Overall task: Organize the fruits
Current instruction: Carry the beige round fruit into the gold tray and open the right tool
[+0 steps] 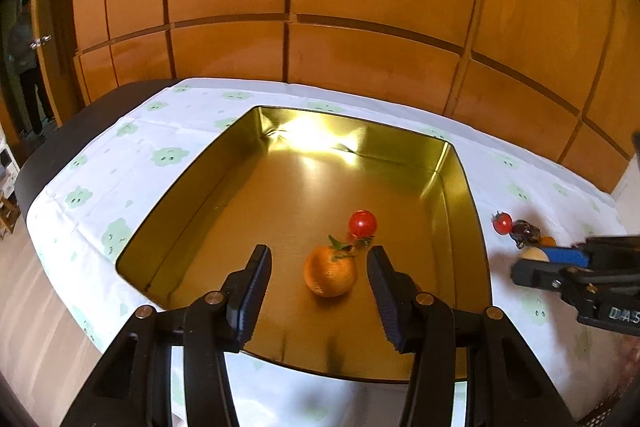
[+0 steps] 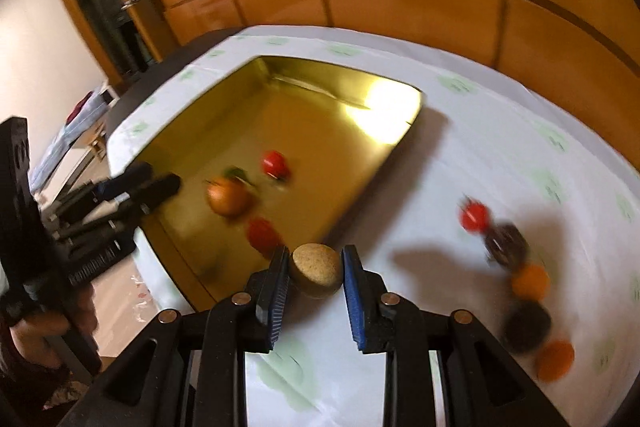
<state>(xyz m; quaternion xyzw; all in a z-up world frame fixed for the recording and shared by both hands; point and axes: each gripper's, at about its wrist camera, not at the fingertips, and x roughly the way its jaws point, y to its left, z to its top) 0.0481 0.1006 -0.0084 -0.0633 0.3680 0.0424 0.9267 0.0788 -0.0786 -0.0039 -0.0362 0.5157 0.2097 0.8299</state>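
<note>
Your right tongs (image 2: 315,273) are clamped on a tan round fruit (image 2: 316,269), just beside the gold tin (image 2: 348,211). Your left tongs (image 1: 318,259) hang released over the tangerine (image 1: 330,271), a tomato (image 1: 362,223) just beyond.

Your left wrist view is sharp and warmly lit; a hot glare burns out the far wall of the shiny gold rectangular metal tray (image 1: 456,187), and its floor mirrors the round orange tangerine (image 1: 330,271). Your right wrist view is smeared by motion: the small red tomatoes (image 2: 474,215) and the dark and orange fruits beside them streak, while the tan round fruit (image 2: 316,269) stays crisp. A dark shadow falls across the white green-patterned cloth (image 2: 500,163) on the counter. Both views bow strongly at the edges and darken to black corners.
</note>
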